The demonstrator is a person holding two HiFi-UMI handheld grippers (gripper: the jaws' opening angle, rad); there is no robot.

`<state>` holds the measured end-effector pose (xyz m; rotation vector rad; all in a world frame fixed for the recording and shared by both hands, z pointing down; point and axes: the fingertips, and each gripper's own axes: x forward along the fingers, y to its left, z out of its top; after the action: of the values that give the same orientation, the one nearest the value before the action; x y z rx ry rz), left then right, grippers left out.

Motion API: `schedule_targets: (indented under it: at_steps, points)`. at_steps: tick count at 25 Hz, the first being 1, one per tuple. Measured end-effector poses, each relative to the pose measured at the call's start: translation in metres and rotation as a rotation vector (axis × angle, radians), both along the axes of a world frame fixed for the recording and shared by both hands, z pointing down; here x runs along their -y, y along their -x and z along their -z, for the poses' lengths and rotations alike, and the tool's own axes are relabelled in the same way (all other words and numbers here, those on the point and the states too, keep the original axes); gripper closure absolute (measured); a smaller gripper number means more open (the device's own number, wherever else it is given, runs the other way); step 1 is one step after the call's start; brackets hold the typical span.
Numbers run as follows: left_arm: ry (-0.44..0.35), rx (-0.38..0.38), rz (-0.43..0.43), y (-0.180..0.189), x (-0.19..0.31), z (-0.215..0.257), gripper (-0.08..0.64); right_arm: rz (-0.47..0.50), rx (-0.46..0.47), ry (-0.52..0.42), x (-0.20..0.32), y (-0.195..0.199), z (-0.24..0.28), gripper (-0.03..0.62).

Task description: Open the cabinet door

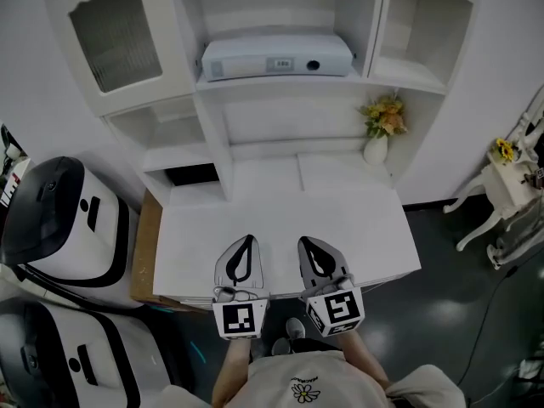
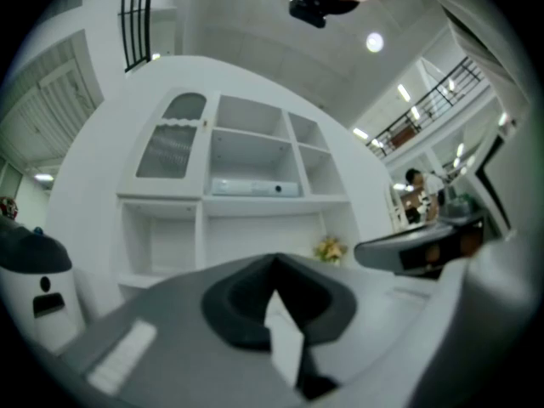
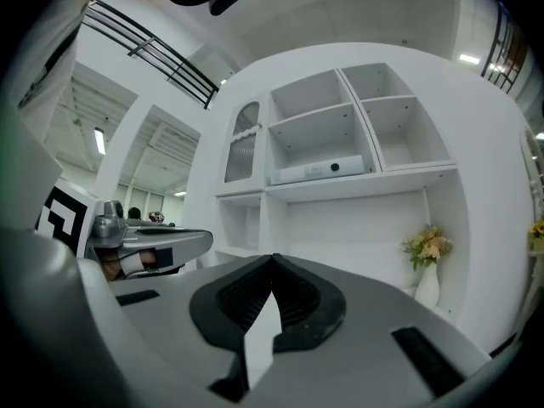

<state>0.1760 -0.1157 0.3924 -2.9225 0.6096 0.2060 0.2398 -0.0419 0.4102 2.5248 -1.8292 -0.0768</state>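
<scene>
The white cabinet has one glass-paned door (image 1: 115, 32) at its upper left, standing closed; it also shows in the left gripper view (image 2: 170, 147) and the right gripper view (image 3: 242, 153). My two grippers hover side by side over the near part of the white counter (image 1: 374, 228), well short of the door. The left gripper (image 1: 247, 238) is shut with nothing in it, its tips meeting (image 2: 274, 257). Just right of it, the right gripper (image 1: 303, 240) is also shut and empty (image 3: 274, 257). Both point level toward the cabinet.
A white box-shaped device (image 1: 276, 55) lies on the middle shelf. A vase of yellow flowers (image 1: 380, 130) stands at the counter's back right. White and black machines (image 1: 59, 219) crowd the left side; a small white table (image 1: 501, 177) stands at the right.
</scene>
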Motion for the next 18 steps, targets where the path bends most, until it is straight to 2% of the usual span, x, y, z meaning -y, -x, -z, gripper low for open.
schedule_targets:
  at_steps: [5,11,15,18]
  points:
    - [-0.009,0.013,0.042,-0.022,0.007,0.002,0.552,0.039,-0.013,-0.013,0.006,-0.023,0.006,0.592]
    - [-0.066,0.004,0.080,-0.044,0.013,0.014,0.552,0.056,-0.003,-0.082,0.005,-0.052,0.023,0.592]
    - [-0.068,0.007,0.073,-0.058,0.012,0.020,0.552,0.038,0.039,-0.092,0.007,-0.071,0.021,0.592]
    - [-0.127,0.014,0.055,-0.072,0.017,0.026,0.552,0.021,0.035,-0.101,0.014,-0.084,0.023,0.592]
